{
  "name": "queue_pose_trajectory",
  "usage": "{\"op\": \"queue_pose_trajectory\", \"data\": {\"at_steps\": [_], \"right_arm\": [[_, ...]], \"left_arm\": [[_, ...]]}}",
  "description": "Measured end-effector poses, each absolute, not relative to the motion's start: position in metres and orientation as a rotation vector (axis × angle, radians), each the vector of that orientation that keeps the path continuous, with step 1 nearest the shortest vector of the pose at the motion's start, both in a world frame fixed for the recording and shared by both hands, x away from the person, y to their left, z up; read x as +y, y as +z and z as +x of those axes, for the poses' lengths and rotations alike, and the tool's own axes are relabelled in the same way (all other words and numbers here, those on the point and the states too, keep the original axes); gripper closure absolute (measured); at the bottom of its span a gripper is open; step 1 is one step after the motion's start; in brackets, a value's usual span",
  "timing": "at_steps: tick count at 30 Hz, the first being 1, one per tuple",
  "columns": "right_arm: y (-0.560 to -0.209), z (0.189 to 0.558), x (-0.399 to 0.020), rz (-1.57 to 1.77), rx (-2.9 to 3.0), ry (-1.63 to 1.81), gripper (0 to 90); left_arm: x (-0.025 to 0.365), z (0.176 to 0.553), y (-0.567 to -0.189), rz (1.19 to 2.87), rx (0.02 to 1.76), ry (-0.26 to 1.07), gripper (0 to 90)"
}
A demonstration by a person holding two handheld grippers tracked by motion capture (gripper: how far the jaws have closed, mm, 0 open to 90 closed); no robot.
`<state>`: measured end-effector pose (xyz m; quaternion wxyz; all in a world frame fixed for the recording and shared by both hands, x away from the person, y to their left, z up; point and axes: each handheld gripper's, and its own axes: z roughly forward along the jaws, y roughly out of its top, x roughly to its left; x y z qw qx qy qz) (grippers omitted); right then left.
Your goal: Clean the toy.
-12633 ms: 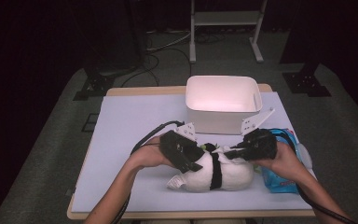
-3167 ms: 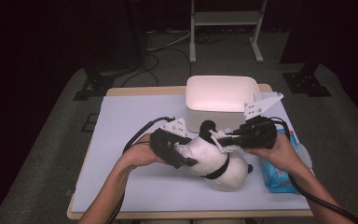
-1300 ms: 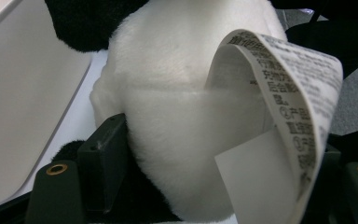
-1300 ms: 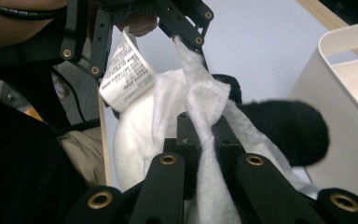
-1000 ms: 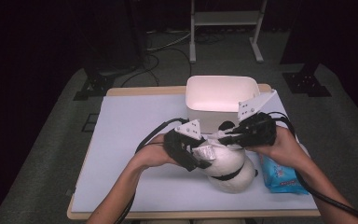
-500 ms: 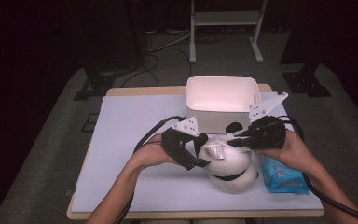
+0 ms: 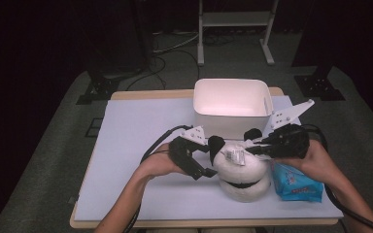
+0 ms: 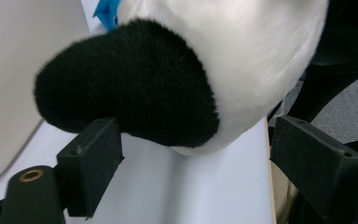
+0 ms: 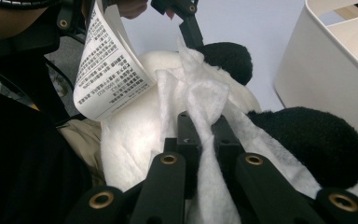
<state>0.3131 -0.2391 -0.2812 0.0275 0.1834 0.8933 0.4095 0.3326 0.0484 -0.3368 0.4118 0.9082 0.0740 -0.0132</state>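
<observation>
A white plush panda (image 7: 243,174) with black ears lies on the table in front of the bin. My right gripper (image 7: 250,148) is shut on a white wipe (image 7: 234,156) and presses it on the top of the panda's head. In the right gripper view the wipe (image 9: 200,100) is pinched between the jaws of that gripper (image 9: 200,128), beside a printed tag (image 9: 109,74). My left gripper (image 7: 208,162) stands open at the panda's left side. Its jaws have just been opening. The black ear (image 8: 130,84) hangs over the gap of this gripper (image 8: 198,158), unpressed.
A white bin (image 7: 230,102) stands just behind the panda. A blue pack of wipes (image 7: 296,182) lies at the right, under my right hand. The pale table top (image 7: 136,126) stretches to the left. A metal rack (image 7: 233,19) stands on the floor beyond.
The right gripper has slid to the right across the panda's head with the wipe. The left gripper's jaws have spread wider by the ear; that hand has stayed in place.
</observation>
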Motion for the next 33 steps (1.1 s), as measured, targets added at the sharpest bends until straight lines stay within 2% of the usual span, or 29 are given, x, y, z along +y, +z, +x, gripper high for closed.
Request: {"op": "queue_pose_trajectory", "data": {"at_steps": [19, 25, 33], "right_arm": [[-0.282, 0.31, -0.247, 0.576, 2.753, 1.279, 84.8], [-0.282, 0.309, -0.251, 0.578, 2.734, 1.341, 84.7], [-0.275, 0.307, -0.251, 0.565, 2.686, 1.399, 84.5]], "left_arm": [[0.023, 0.337, -0.356, 2.28, 0.181, -0.114, 13.7], [0.026, 0.337, -0.35, 2.237, 0.199, -0.109, 26.5], [0.036, 0.337, -0.338, 2.204, 0.209, -0.056, 30.1]]}}
